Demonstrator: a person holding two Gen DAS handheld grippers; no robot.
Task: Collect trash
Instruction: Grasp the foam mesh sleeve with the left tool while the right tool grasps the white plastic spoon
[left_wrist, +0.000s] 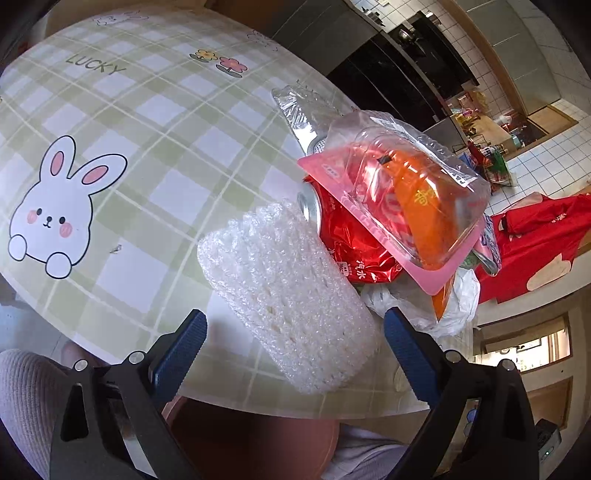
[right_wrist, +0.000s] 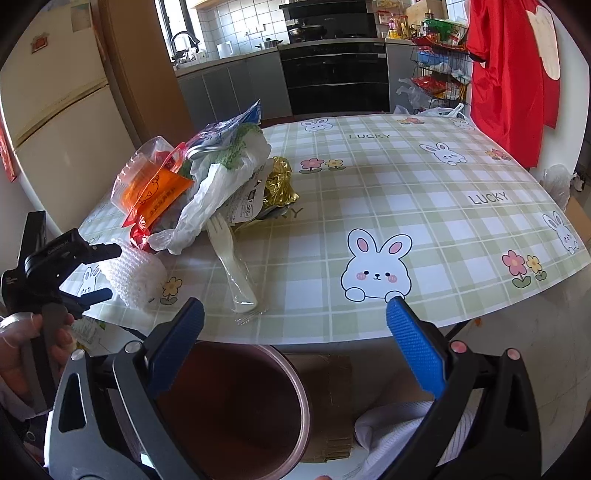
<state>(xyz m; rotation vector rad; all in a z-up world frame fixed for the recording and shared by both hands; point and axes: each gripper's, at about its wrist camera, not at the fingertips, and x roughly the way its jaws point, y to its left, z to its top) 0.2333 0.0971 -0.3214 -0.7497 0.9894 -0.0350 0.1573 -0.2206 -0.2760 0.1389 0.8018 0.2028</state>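
Observation:
A white bubble-wrap roll (left_wrist: 288, 295) lies near the table's front edge. My left gripper (left_wrist: 295, 332) is open, one blue pad on each side of the roll's near end, not pressing it. Behind the roll sits a trash pile: a crushed red can (left_wrist: 343, 243), a clear blister pack on a pink card (left_wrist: 406, 199) and a white plastic bag (left_wrist: 428, 306). In the right wrist view the bubble-wrap roll (right_wrist: 133, 277) is at the left, with the left gripper (right_wrist: 101, 273) at it. My right gripper (right_wrist: 295, 325) hangs open and empty above a brown bin (right_wrist: 301, 398).
A wrapped plastic fork (right_wrist: 232, 258) lies in front of the pile, with gold foil (right_wrist: 279, 181) behind it. The plaid bunny tablecloth (right_wrist: 424, 192) covers the table. A cardboard box (right_wrist: 332, 398) stands beside the bin. A person's hand (right_wrist: 22, 354) holds the left gripper.

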